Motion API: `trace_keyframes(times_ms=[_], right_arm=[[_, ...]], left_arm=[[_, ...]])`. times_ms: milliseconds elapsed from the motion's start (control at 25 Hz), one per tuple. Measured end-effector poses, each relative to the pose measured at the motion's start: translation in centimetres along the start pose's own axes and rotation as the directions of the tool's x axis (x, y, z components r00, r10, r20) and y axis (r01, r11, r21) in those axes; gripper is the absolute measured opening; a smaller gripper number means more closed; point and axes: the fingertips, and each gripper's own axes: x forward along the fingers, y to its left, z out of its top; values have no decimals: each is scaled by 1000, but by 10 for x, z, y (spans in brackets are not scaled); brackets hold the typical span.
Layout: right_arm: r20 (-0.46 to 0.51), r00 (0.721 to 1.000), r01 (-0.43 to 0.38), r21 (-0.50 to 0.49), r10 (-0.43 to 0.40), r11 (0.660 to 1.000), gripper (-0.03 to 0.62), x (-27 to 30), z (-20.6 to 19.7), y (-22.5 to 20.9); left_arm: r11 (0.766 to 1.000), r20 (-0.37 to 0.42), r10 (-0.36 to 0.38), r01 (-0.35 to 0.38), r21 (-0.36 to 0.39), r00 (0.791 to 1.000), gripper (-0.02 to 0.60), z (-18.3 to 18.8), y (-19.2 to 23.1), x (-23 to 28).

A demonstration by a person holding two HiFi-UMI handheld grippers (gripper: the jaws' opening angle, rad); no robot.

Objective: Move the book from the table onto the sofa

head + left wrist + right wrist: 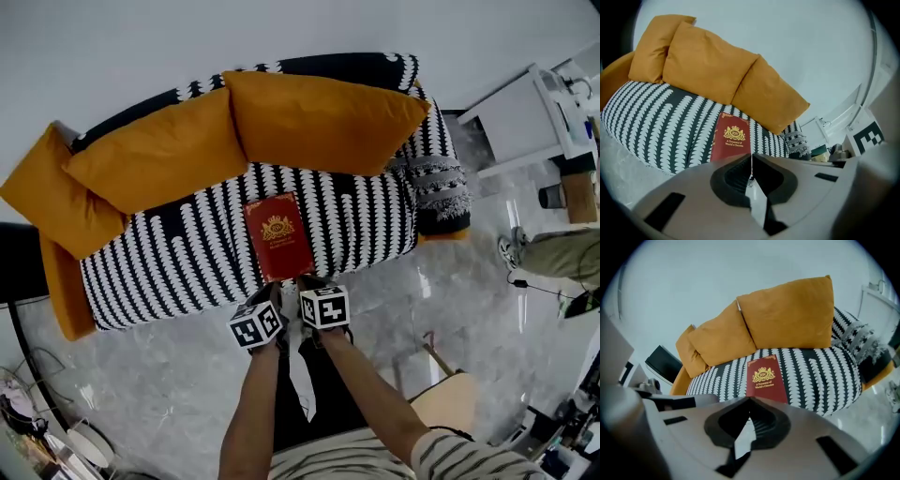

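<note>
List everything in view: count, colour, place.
book: 1, red with a gold crest, flat on the sofa seat near its front edge
sofa: 1, black-and-white patterned cover, against the wall
cushions: 3, orange, along the sofa back
throw: 1, grey, fringed, over the sofa end at the head view's right
floor: grey glossy tiles, in front of the sofa
desk: 1, white, top right of the head view
bystander: 1, only a trouser leg and shoe, right edge
left gripper: 1, grey, shut, empty, in front of the book
right gripper: 1, grey, shut, empty, beside the left
forearms: 2, bare, bottom of the head view
</note>
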Motion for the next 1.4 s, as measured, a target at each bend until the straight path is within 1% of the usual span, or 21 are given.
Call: trace_keyframes(times_ms=[80,160,320,480,560,760,920,1200,1400], right_arm=[[20,1000,-12,-2,12,1000,14,-17,1,7],[34,999,-28,-20,29,999,14,-31,3,16],[57,997,-44,-121,51,992,12,-62,9,35],[123,989,-63,-165,84,984,12,-98,28,57],[154,984,-64,-173,91,983,12,-118,39,65],[229,965,-82,-190,125,978,12,-167,66,88],[297,942,-90,-226,157,970,14,-209,91,108],[400,896,-90,-264,194,960,14,-269,121,135],[470,859,-64,-299,205,952,14,-301,144,151]], left_arm=[[1000,2,-12,12,11,1000,7,-1,-9,-14],[999,-1,-27,27,46,1000,5,-2,-19,-27],[991,-5,-50,51,124,999,5,-5,-41,-54],[979,7,-82,80,186,997,5,2,-67,-80],[971,32,-93,83,223,995,5,11,-82,-95],[955,120,-122,83,285,985,5,44,-113,-135],[941,192,-145,75,330,971,5,77,-137,-172],[900,296,-182,38,435,938,5,111,-179,-229],[889,357,-220,36,457,908,5,130,-205,-260]])
